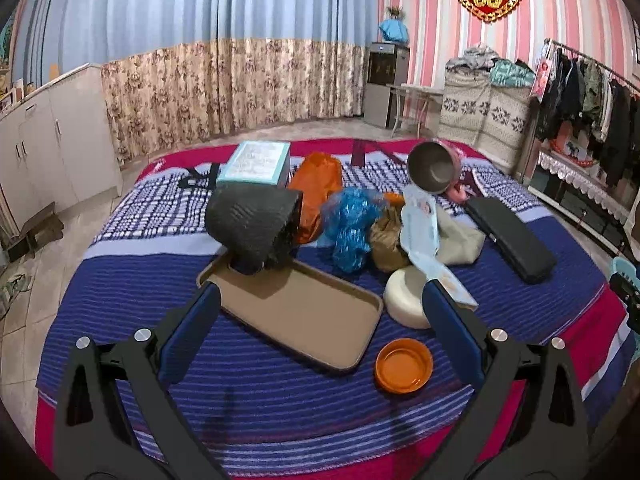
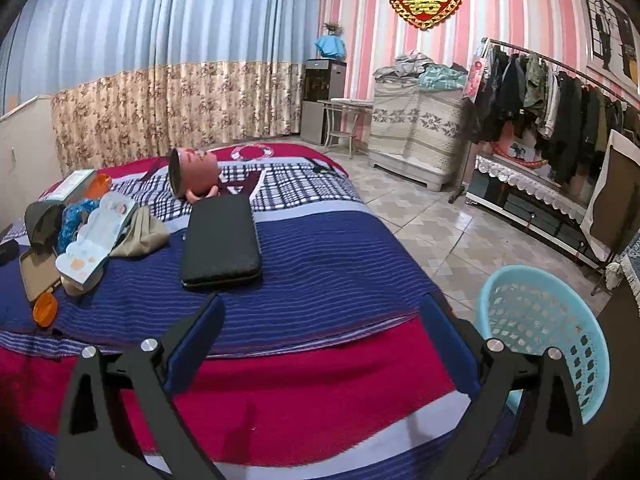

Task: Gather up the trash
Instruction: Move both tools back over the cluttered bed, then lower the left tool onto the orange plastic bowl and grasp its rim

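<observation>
On the blanket-covered bed, a crumpled blue plastic wrapper (image 1: 350,228), an orange plastic bag (image 1: 316,196), a crumpled brown paper (image 1: 387,242) and a pale blue paper package (image 1: 422,236) lie behind a tan tray (image 1: 304,312). My left gripper (image 1: 322,300) hovers open over the tray's near side, holding nothing. My right gripper (image 2: 322,312) is open over the bed's near edge, empty. A light blue perforated basket (image 2: 548,332) stands on the floor just right of it. The same litter shows far left in the right wrist view: the blue wrapper (image 2: 74,218) and the paper package (image 2: 94,240).
A dark woven basket (image 1: 254,224) tips onto the tray's far end. Also on the bed: a white round container (image 1: 404,298), an orange lid (image 1: 404,366), a black case (image 2: 222,240), a tipped pink pot (image 1: 434,166), a teal box (image 1: 256,164), a beige cloth (image 1: 460,240). A clothes rack (image 2: 560,100) is at right.
</observation>
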### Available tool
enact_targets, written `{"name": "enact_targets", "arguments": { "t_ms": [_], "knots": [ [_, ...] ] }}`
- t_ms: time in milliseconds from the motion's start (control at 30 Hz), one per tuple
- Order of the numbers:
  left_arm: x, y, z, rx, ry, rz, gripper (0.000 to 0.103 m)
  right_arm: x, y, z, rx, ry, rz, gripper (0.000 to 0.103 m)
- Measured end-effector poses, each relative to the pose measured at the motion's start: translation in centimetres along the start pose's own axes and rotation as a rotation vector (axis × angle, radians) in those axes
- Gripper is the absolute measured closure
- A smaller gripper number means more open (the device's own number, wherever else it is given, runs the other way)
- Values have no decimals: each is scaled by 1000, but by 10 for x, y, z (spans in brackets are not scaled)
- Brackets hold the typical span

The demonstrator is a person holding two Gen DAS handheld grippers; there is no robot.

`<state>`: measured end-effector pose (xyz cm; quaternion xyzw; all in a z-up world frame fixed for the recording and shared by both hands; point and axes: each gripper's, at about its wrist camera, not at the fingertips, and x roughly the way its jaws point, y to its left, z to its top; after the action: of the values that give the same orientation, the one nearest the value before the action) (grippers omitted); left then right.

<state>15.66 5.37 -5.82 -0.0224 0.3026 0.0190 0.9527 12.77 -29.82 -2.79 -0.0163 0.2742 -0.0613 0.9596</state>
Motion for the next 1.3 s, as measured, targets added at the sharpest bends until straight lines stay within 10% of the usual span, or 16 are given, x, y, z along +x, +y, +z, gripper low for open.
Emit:
{"name": "enact_targets", "arguments": {
  "t_ms": [467, 833, 1033, 1300],
  "knots": [
    [10, -28, -26, 27, 89, -91, 6, 12, -2, -12, 15, 37, 8, 7],
    [20, -42, -36, 5, 154, -110, 32, 12, -8, -14, 36, 38, 1, 7],
    [25, -55, -38, 65, 190, -94, 63, 7, -9, -13, 36, 30, -5, 7],
    [31, -48, -35, 29, 215, -105, 64, 0, -7, -11, 24, 23, -8, 7]
  ]
}}
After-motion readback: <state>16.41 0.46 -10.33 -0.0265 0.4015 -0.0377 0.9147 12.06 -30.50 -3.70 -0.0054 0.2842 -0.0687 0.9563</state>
